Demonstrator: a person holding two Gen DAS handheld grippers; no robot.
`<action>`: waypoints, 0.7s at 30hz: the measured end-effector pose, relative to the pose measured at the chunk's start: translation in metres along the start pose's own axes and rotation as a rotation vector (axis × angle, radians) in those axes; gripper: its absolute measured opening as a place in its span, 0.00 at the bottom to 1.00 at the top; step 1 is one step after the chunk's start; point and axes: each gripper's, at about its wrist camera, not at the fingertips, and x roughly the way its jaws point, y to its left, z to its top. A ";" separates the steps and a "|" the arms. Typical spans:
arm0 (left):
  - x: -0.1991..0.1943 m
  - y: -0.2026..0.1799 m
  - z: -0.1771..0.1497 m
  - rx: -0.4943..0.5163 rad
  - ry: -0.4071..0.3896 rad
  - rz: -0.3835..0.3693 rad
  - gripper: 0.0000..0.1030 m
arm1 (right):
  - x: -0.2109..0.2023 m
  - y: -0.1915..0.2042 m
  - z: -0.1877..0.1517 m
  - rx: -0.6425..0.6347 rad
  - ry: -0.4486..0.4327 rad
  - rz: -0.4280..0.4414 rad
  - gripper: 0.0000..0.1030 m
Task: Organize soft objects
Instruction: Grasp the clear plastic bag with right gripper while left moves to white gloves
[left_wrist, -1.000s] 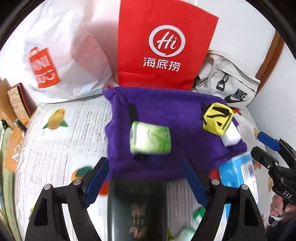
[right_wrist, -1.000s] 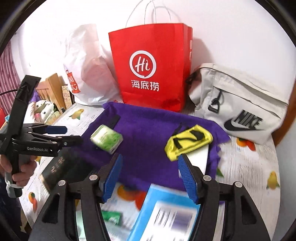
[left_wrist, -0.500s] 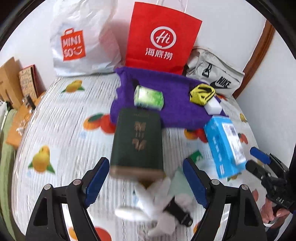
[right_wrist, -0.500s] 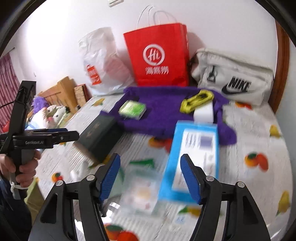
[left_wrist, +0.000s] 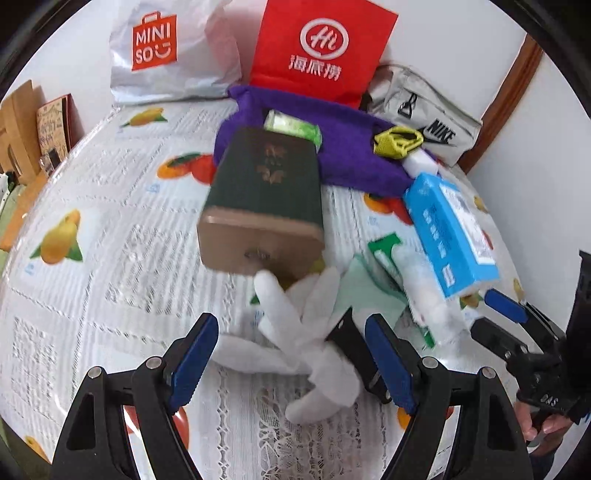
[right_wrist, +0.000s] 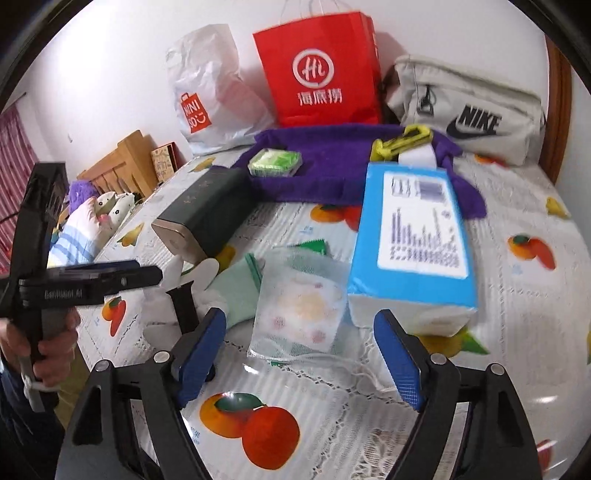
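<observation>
The purple towel (right_wrist: 332, 166) lay at twelve o'clock on the fruit-print tablecloth (right_wrist: 517, 295). The blue box (right_wrist: 413, 236) sat at one o'clock of the right gripper (right_wrist: 301, 354), whose jaws were opening around nothing. The left gripper (left_wrist: 291, 362) stood spread, the white glove (left_wrist: 303, 332) lying between its fingers, unpinched.

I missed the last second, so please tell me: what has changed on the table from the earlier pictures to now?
Both grippers drew back from the purple cloth toward the near clutter. The left gripper now frames the white glove; the right gripper, jaws opening, faces the mesh pouch. Nothing was grasped or released. The bags, boxes and cloth items stayed put.
</observation>
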 end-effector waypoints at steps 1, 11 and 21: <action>0.002 0.000 -0.002 0.003 0.009 0.001 0.78 | 0.007 -0.001 -0.001 0.009 0.014 -0.001 0.79; 0.007 0.010 -0.012 -0.003 0.028 -0.013 0.78 | 0.042 0.001 -0.017 0.034 0.064 -0.028 0.79; 0.004 0.009 -0.016 -0.013 0.027 -0.027 0.78 | 0.031 0.002 -0.024 0.022 0.037 -0.005 0.14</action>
